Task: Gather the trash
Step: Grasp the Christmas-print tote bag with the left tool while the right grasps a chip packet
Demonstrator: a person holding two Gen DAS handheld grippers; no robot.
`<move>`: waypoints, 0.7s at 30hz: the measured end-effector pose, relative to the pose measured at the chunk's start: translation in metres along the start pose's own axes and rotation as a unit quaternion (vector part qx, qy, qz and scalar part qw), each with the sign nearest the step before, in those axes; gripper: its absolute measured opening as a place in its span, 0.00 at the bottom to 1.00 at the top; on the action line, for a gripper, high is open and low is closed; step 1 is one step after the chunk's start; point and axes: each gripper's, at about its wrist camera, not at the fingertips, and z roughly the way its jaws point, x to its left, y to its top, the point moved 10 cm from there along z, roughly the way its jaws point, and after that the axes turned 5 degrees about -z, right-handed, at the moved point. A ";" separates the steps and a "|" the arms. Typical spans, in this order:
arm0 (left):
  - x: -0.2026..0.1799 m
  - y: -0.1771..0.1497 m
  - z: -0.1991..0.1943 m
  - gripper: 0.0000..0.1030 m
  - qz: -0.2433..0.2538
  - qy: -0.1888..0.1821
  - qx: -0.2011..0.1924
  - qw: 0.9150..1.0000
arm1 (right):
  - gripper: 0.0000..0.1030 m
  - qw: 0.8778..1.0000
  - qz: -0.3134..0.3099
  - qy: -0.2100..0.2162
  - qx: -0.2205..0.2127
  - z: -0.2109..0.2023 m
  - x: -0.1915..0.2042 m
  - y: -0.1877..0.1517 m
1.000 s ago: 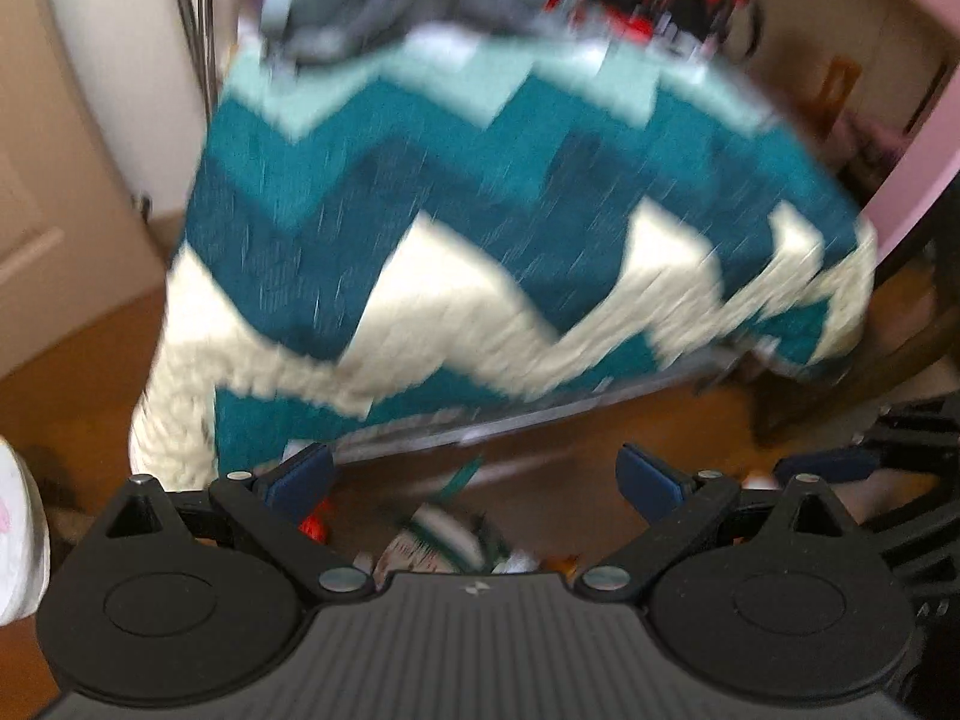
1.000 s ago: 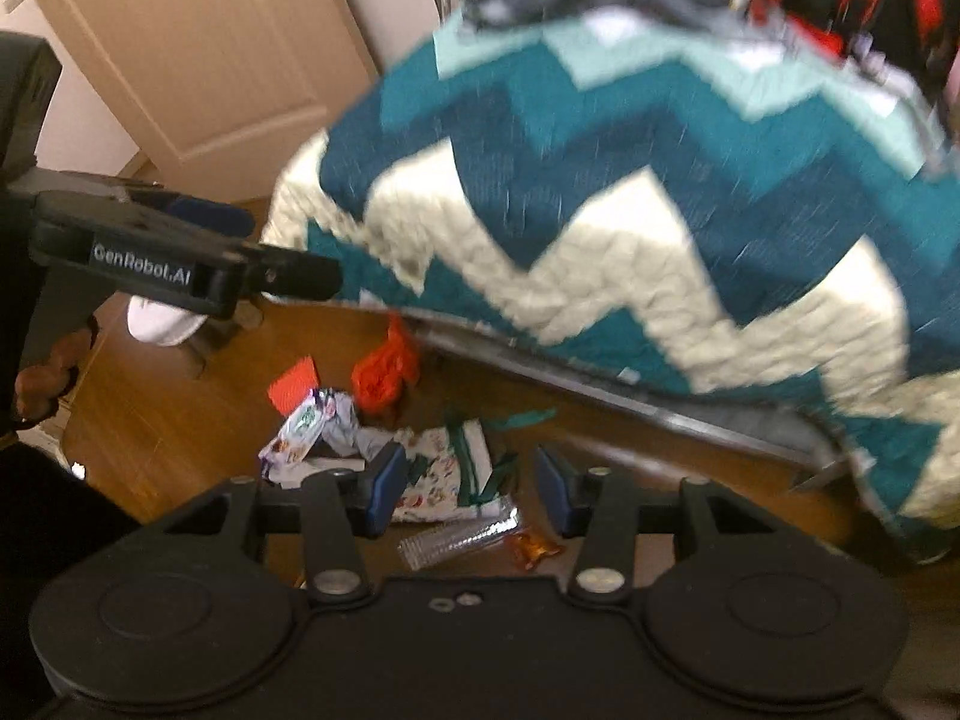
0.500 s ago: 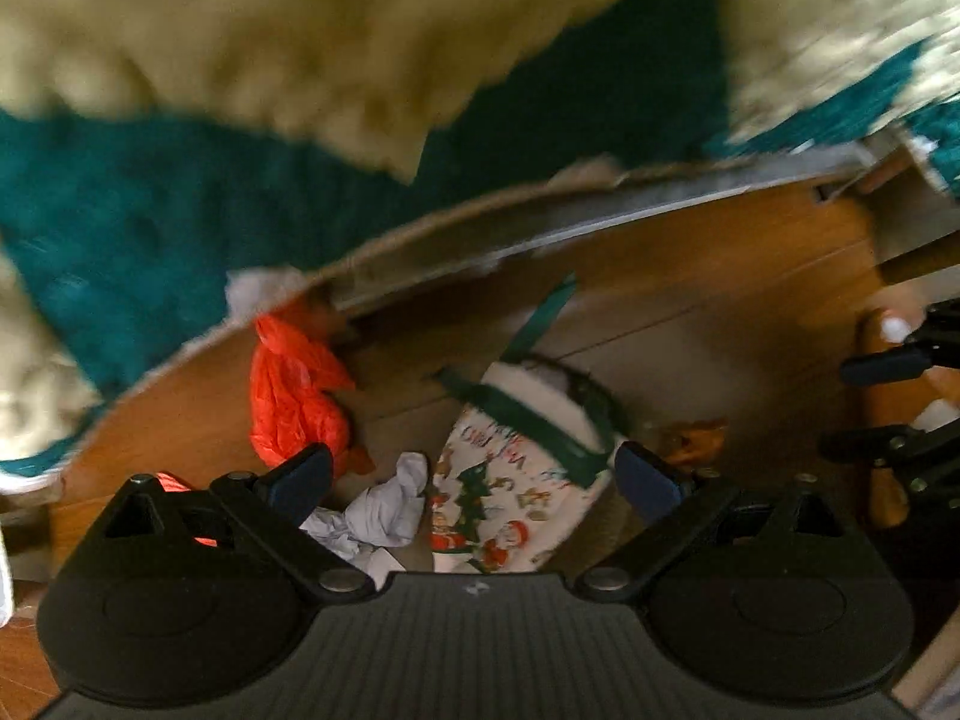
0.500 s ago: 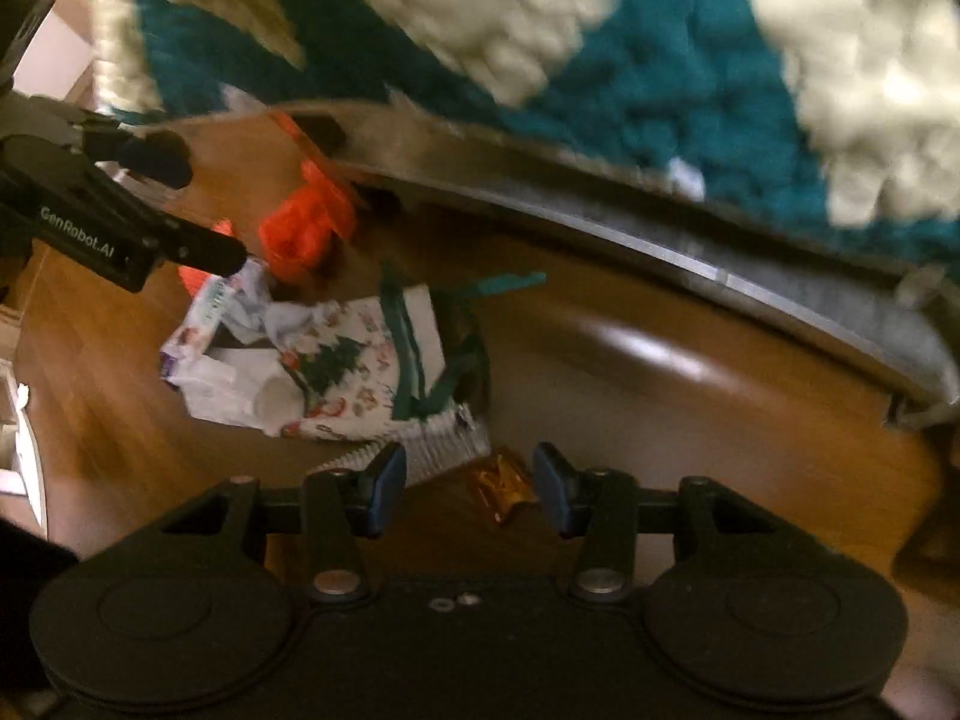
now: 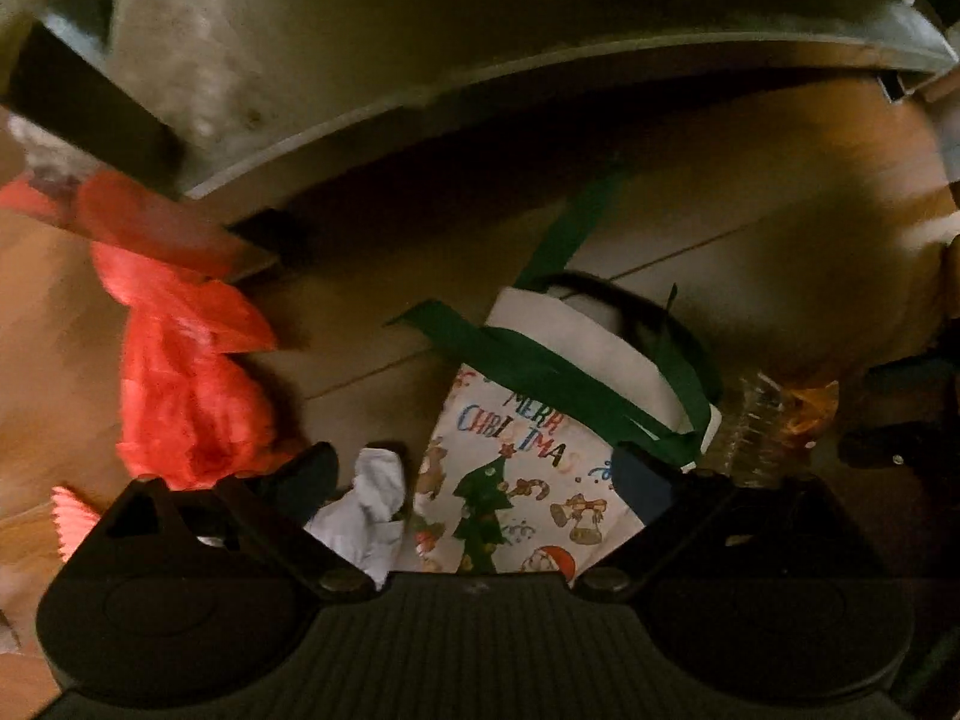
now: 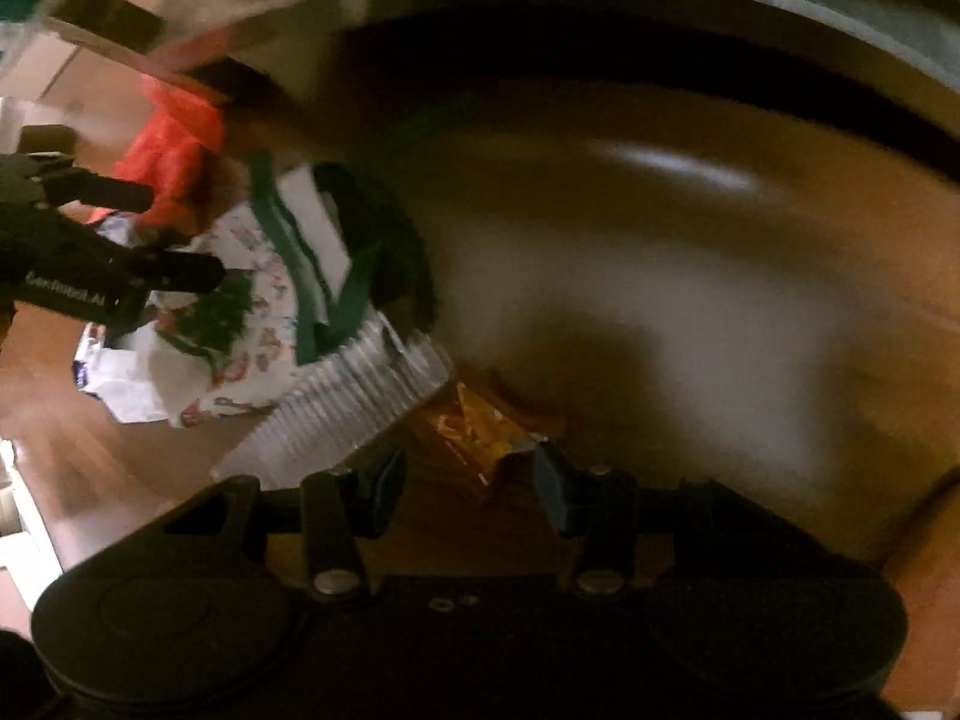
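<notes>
Hovering low over the floor [image 6: 690, 300], your right claw [image 6: 468, 483], spread and empty, sits nearest the orange wrapper [image 6: 474, 432] lying just ahead between its tips, while your spread left claw [image 5: 474, 480] faces the Christmas bag [image 5: 522, 480].

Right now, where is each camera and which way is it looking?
Left wrist: sits on the left hand-held gripper, looking down at the Christmas bag and red plastic bag; its two open fingers show.
Right wrist: sits on the right hand-held gripper, looking down at the orange wrapper; its open fingers and the left hand-held gripper show.
Both see the Christmas bag, red plastic bag and clear ribbed tray.
</notes>
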 end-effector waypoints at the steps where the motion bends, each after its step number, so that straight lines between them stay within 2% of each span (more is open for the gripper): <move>1: 0.000 0.000 0.005 0.93 0.001 0.000 0.003 1.000 | 0.46 1.000 0.005 -0.002 0.002 0.004 -0.002 0.001; 3: -0.001 0.000 0.012 0.90 0.004 -0.001 0.008 1.000 | 0.46 1.000 0.012 0.003 0.013 0.013 -0.003 0.001; 5: -0.003 0.001 0.021 0.79 0.008 -0.003 0.016 1.000 | 0.46 1.000 0.013 0.009 0.027 0.021 -0.003 0.000; 8: -0.004 0.002 0.033 0.73 0.008 -0.004 0.026 1.000 | 0.46 0.999 0.019 0.009 0.036 0.032 -0.002 0.001; 12: -0.006 0.004 0.045 0.62 0.002 -0.008 0.039 0.999 | 0.46 0.999 0.027 0.007 0.038 0.040 -0.005 0.007; 18: -0.014 0.007 0.048 0.43 0.006 -0.009 0.040 0.999 | 0.44 0.999 -0.001 -0.014 0.033 0.042 -0.008 0.012; 20: -0.015 0.007 0.047 0.27 0.001 -0.009 0.038 0.999 | 0.41 0.999 -0.012 -0.022 0.028 0.041 -0.008 0.013; 21: -0.015 0.007 0.046 0.23 -0.001 -0.010 0.038 0.999 | 0.41 0.999 -0.017 -0.025 0.028 0.041 -0.009 0.013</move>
